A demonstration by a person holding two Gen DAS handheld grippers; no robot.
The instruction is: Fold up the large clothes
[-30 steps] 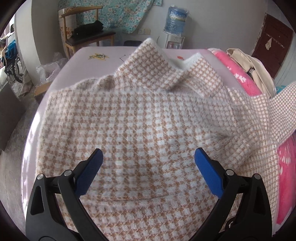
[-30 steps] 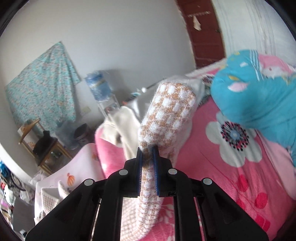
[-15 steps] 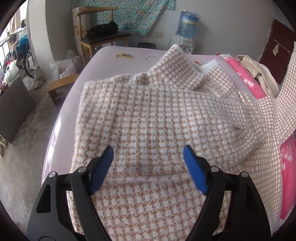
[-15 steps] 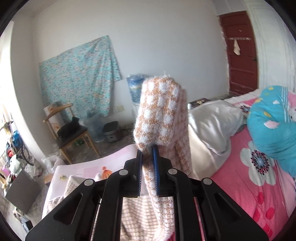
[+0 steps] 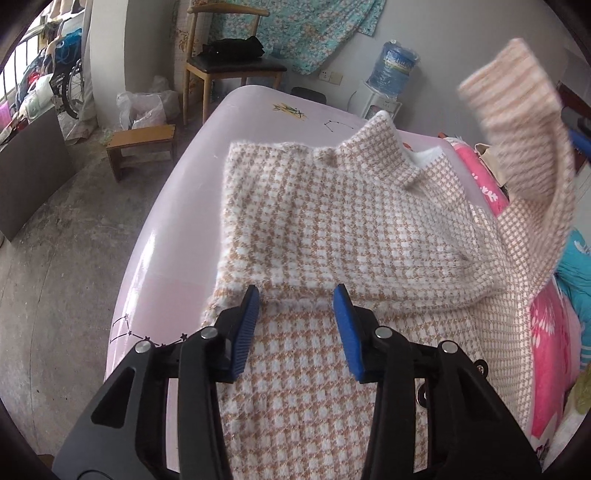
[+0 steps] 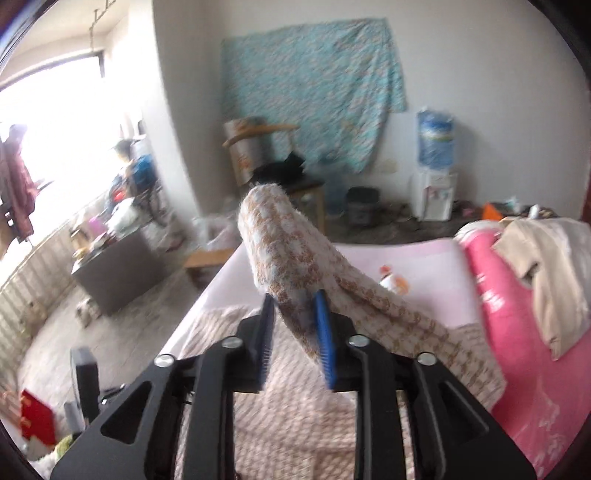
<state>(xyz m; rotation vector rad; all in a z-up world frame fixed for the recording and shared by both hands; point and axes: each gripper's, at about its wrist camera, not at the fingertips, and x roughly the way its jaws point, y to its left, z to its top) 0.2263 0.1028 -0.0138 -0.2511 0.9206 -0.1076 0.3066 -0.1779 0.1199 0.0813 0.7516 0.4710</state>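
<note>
Sweater (image 5: 332,229) flat on bed (image 5: 177,236), sleeve (image 6: 295,269) now swung over body. R gripper (image 6: 295,325) jaws just parted, half-wide; sleeve between, slipping free. L gripper (image 5: 295,317) jaws narrowing over hem fold, no pinch yet. Sleeve fold near done.

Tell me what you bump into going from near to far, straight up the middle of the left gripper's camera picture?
left gripper → checked sweater → sweater's collar → pink bed sheet → wooden chair → flowery cloth on the wall
</note>
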